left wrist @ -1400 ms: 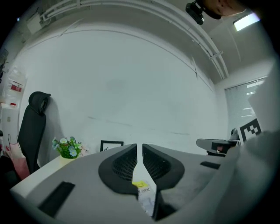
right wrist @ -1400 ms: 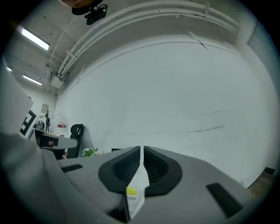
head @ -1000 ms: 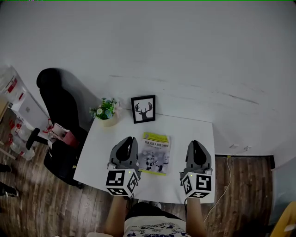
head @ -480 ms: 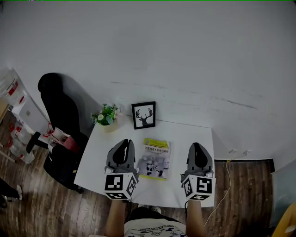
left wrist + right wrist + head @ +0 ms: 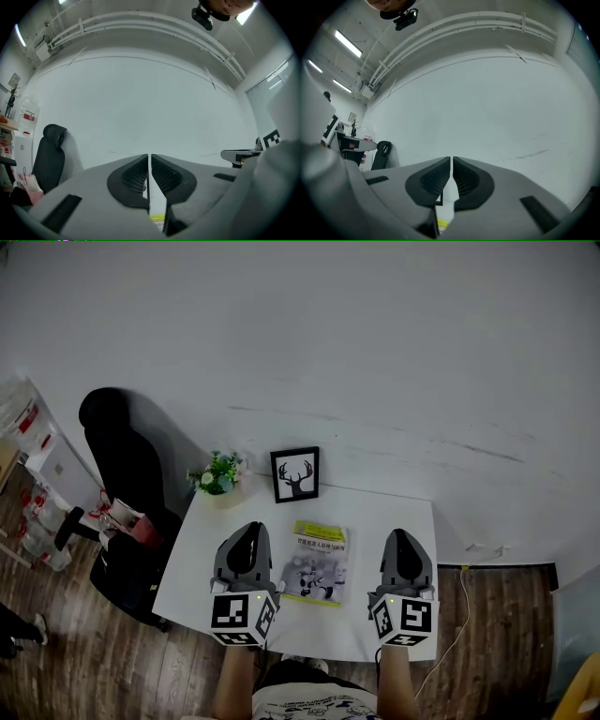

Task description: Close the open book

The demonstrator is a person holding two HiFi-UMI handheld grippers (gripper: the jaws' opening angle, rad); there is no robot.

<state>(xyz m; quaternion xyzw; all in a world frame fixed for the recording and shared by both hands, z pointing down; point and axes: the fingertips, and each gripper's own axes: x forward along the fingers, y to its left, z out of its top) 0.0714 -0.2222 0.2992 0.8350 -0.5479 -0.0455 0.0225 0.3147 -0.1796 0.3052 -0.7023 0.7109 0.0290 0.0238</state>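
Observation:
The book (image 5: 317, 564) lies closed and flat in the middle of the white table (image 5: 375, 512), its yellow-topped cover facing up. My left gripper (image 5: 246, 529) hovers just left of the book, pointing level toward the wall. Its jaws are closing to a thin slit with nothing between them (image 5: 149, 157). A strip of the book's cover (image 5: 158, 217) shows below them. My right gripper (image 5: 403, 535) hangs over the table to the right of the book, apart from it. It is shut and empty (image 5: 452, 159), with a corner of the book (image 5: 442, 225) low in its view.
A framed deer picture (image 5: 294, 473) stands at the table's back edge, with a small potted plant (image 5: 217, 474) at the back left corner. A black office chair (image 5: 122, 484) stands left of the table. A cable (image 5: 459, 606) runs down the floor at the right.
My left gripper has drawn a little away from the book's left edge and lifted slightly. The right gripper and the closed book have stayed put.

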